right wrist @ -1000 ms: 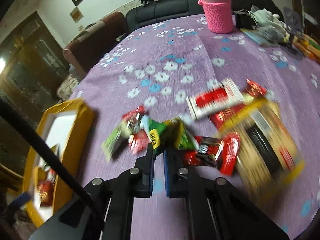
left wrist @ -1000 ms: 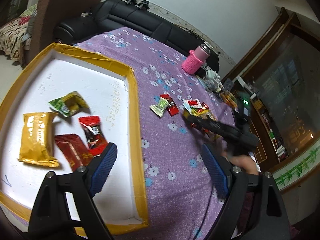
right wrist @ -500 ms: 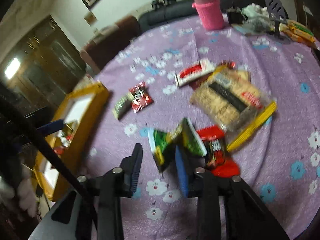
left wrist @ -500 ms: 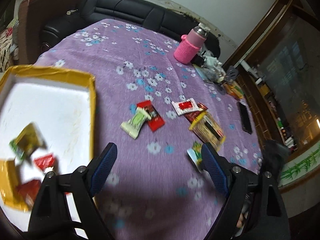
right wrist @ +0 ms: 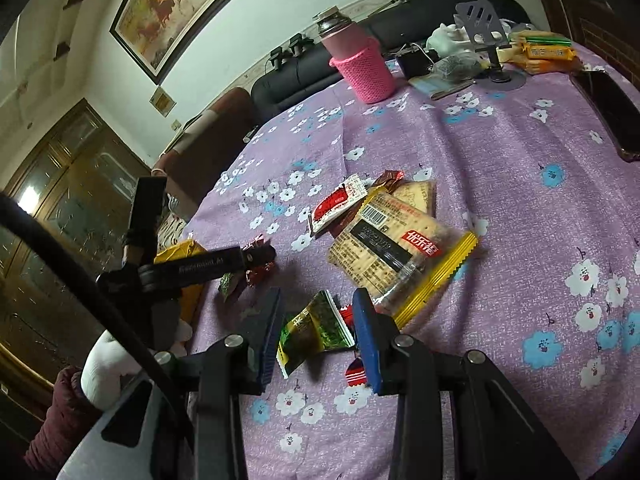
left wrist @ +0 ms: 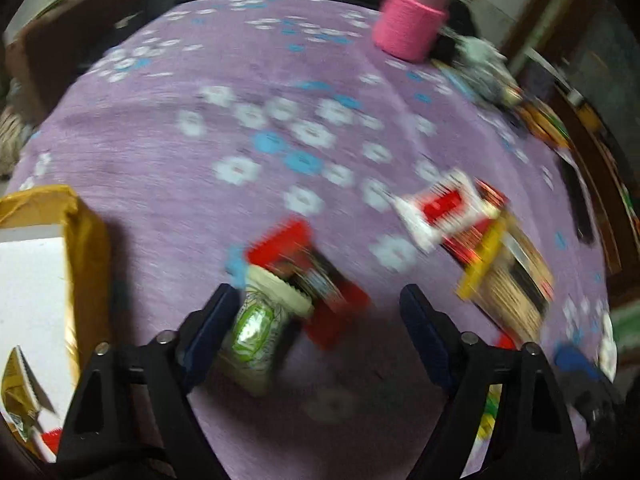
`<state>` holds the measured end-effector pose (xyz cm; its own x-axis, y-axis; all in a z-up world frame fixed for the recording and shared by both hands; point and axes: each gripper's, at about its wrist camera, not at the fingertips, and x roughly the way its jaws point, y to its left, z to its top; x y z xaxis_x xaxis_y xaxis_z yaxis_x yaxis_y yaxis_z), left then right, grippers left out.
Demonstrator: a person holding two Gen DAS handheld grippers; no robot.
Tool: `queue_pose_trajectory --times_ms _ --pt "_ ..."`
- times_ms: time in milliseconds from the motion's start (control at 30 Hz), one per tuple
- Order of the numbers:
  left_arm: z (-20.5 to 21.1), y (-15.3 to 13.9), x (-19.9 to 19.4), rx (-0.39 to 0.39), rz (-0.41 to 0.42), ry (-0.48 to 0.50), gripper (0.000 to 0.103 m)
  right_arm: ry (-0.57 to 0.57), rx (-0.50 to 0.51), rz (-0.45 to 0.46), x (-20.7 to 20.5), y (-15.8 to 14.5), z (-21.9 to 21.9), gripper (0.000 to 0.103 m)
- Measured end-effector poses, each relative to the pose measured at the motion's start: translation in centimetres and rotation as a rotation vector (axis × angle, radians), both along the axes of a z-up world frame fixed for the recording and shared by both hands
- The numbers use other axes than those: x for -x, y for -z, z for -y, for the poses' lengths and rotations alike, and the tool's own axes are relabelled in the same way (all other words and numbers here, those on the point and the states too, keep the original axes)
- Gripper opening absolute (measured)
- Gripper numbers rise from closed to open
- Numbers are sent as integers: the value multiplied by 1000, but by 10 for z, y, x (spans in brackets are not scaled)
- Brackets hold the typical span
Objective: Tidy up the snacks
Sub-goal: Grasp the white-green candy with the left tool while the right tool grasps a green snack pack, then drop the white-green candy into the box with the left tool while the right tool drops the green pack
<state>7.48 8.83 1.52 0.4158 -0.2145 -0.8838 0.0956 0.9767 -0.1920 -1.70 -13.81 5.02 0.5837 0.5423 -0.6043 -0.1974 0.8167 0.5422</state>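
Left wrist view, badly smeared. Found left gripper (left wrist: 316, 296) spread wide over the purple flowered cloth (left wrist: 200, 184), jaws just lately narrowing a little, nothing pinched. Noted a green-and-white packet (left wrist: 256, 328) lying just beside the 9 o'clock finger, and a red packet (left wrist: 316, 280) overlapping it between the two fingers. Logged the yellow-rimmed tray (left wrist: 86, 248) at 9 o'clock of the frame, a few wrappers inside it; could not read them. Marked a cracker pack (left wrist: 512, 276) at 3 o'clock with a red-and-white sachet (left wrist: 440, 208) touching its far end. Spotted a pink-sleeved flask (left wrist: 412, 28) far off at 1 o'clock.

Right wrist view, sharp. Found right gripper (right wrist: 317, 298) released, jaws having just been opening. Saw a green packet (right wrist: 312, 330) lying on the cloth between the blue pads, not squeezed. Noted a small red wrapper (right wrist: 356, 372) partly hidden under the 3 o'clock finger. Placed the cracker pack just beyond, toward 1 o'clock, sachet tucked against its far corner. Saw the other tool's black body reaching in from 9 o'clock over the two packets there. Recorded the flask at 12 o'clock near the table's far edge, a grey phone stand (right wrist: 484, 28) at 1 o'clock and a black sofa (right wrist: 304, 76) behind.
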Motion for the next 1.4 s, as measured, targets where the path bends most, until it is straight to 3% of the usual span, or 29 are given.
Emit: queue_pose_trajectory --times_ms 167,367,500,600,733,767,867,967,1033,1067,1133,1267,1400 --pt "13 -7 42 121 -62 139 73 -15 3 -3 3 4 -2 36" --pt "-17 -26 61 121 18 50 73 -52 -4 -6 2 9 -10 36" --pt "-28 -18 57 141 14 -4 73 -117 40 -2 -1 14 -33 37" --pt "-24 -11 51 160 -1 -24 73 -121 106 3 -3 20 -49 47" --pt "-14 -5 44 167 -11 -33 73 -101 131 15 -6 24 -59 47" --pt "-11 -4 42 165 -13 -29 73 -93 135 17 -5 25 -59 43" --pt "4 -2 39 109 9 -8 73 -83 122 -1 -5 26 -53 18" --pt "12 -2 34 68 17 12 73 -67 94 -23 -3 23 -45 11" --pt "21 0 33 -21 39 37 57 -61 113 -15 0 22 -43 11" --pt "27 0 35 -92 59 47 44 -57 113 -17 1 22 -43 11" --pt "30 1 40 -126 84 74 28 -58 97 -25 1 22 -40 10" --pt "16 0 47 -79 82 56 22 -86 43 -50 -1 25 -33 11" --pt "-2 -7 64 -12 92 33 21 -59 -14 -84 -5 30 -23 24"
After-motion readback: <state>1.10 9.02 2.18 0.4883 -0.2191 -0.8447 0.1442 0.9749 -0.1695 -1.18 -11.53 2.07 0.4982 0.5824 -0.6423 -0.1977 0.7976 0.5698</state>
